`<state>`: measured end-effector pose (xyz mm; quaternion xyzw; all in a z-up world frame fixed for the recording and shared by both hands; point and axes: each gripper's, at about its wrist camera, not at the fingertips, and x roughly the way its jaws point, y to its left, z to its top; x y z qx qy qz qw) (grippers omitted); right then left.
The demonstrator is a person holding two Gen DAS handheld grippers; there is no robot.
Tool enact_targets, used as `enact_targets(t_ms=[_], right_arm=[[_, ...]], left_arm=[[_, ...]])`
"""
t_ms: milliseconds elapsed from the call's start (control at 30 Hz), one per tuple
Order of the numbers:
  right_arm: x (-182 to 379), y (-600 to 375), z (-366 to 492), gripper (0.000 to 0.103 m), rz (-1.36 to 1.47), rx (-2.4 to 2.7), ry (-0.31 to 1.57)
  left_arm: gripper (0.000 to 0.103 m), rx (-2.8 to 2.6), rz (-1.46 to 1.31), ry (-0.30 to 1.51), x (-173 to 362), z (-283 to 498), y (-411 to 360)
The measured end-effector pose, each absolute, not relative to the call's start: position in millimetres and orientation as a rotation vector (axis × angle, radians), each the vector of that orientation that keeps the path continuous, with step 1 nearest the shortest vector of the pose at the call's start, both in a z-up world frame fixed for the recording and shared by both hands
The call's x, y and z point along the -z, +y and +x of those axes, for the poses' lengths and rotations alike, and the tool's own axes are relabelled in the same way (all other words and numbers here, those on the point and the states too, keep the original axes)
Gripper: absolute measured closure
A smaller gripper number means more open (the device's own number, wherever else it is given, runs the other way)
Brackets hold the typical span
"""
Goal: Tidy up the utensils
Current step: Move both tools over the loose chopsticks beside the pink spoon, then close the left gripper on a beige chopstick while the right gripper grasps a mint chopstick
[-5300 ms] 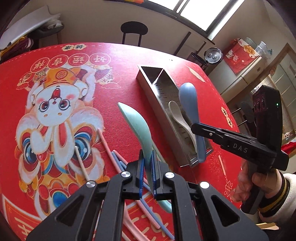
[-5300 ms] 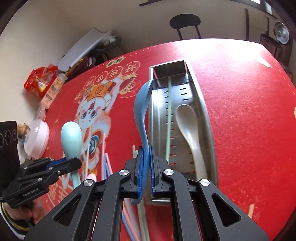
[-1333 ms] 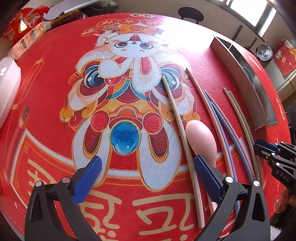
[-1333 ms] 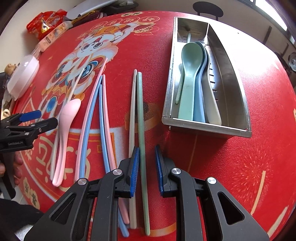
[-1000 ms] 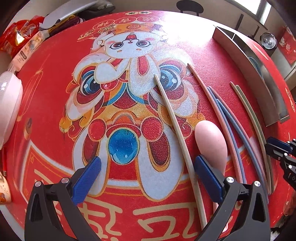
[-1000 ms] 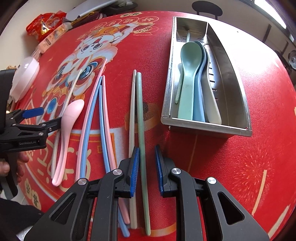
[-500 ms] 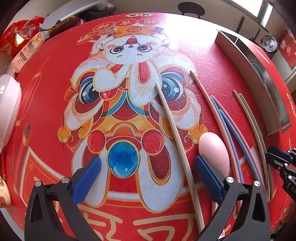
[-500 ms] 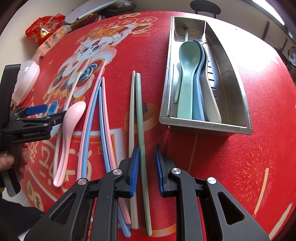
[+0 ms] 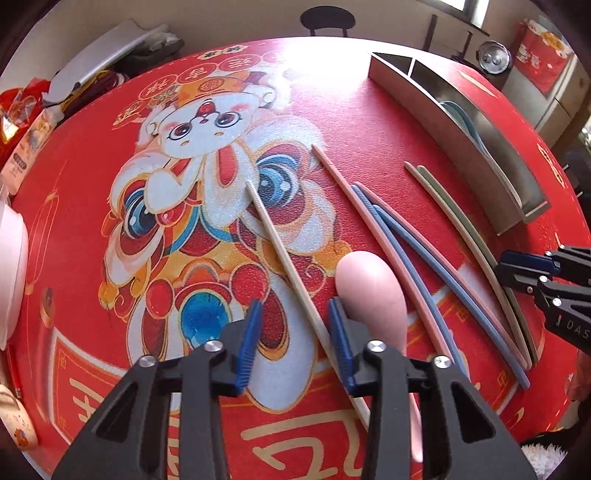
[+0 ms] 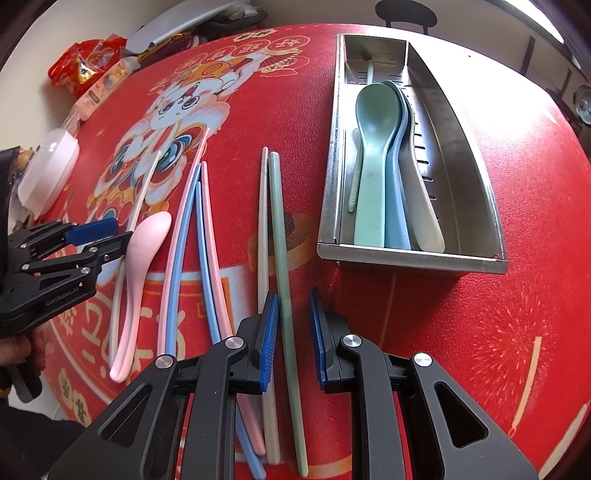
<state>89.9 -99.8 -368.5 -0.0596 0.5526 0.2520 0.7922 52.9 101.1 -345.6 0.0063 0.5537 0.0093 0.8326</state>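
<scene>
A steel utensil tray [image 10: 491, 206] holds a green spoon [image 10: 371, 162], a blue spoon [image 10: 397, 206] and a cream spoon [image 10: 424, 218]. On the red mat lie a pink spoon [image 9: 373, 280] [image 10: 142, 251], a cream chopstick [image 9: 284, 254], pink and blue chopsticks [image 10: 199, 236] and a white and a green chopstick [image 10: 282, 258]. My left gripper [image 9: 295, 336] is partly open and straddles the cream chopstick, with the pink spoon just outside its right finger. My right gripper [image 10: 293, 332] is open a little around the green chopstick.
A white lidded bowl [image 10: 48, 170] and snack packets [image 10: 85, 70] sit at the table's far left. A black chair [image 9: 325, 20] stands beyond the table. The tray also shows at the right of the left wrist view [image 9: 461, 122].
My left gripper's fingers have narrowed from wide open to a small gap around the cream chopstick. The right gripper has stayed put over the green chopstick.
</scene>
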Motion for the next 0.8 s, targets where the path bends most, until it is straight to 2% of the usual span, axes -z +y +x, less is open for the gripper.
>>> enact_targets(t_ms=[33,67,267,667,800], right_arm=[[368,-100,90,0.085,-0.128,-0.543,1.189],[369,-100,90,0.085,-0.129,-0.543,1.19],[368,-96,89,0.085,-0.165,-0.545,1.183],[369,-95,92,0.086,-0.17,-0.562,1.191],[370,-96,94,0.092,-0.169,-0.559,1.199]], left_arm=[[0.087,-0.007,0.02,1.178,345,52,98],[0.091,0.001,0.018,1.181,345,51,97],[0.096,0.029,-0.112,1.19,344,41,112],[0.096,0.053,-0.16,1.201,346,21,117],[0.096,0.058,-0.181,1.195,346,19,121]])
